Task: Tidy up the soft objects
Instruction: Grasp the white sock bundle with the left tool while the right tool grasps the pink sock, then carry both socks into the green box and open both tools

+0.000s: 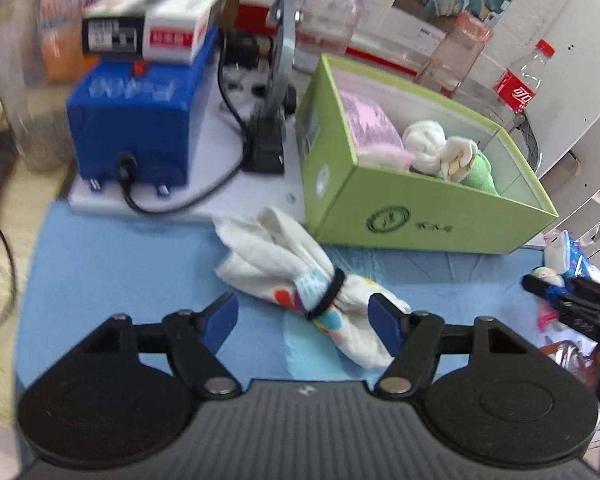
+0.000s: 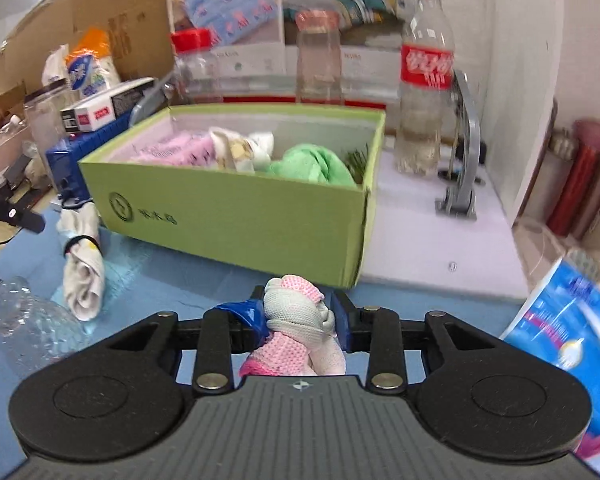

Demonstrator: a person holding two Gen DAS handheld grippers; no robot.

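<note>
In the left wrist view the left gripper (image 1: 304,318) sits low in the centre of the frame with its blue pads spread apart and nothing pressed between them; a white rolled cloth (image 1: 296,284) bound by a black hair tie (image 1: 328,294) lies on the blue mat (image 1: 112,280) in the gap, its lower end just beside the right-hand pad, though whether it touches that pad cannot be told. Behind the cloth, in the middle right of the frame, stands the open green box (image 1: 420,208), holding a pink folded cloth (image 1: 370,128), a white knotted bundle (image 1: 428,140) and a green cloth (image 1: 480,172). At the right edge the right gripper (image 1: 540,286) shows as a dark tip. In the right wrist view the right gripper (image 2: 298,316) is at the lower centre, its jaws closed tight on a pink and white mesh bundle (image 2: 296,312), just in front of the box's near corner. The tied cloth lies at the left of that frame on the mat, beside the box.
</note>
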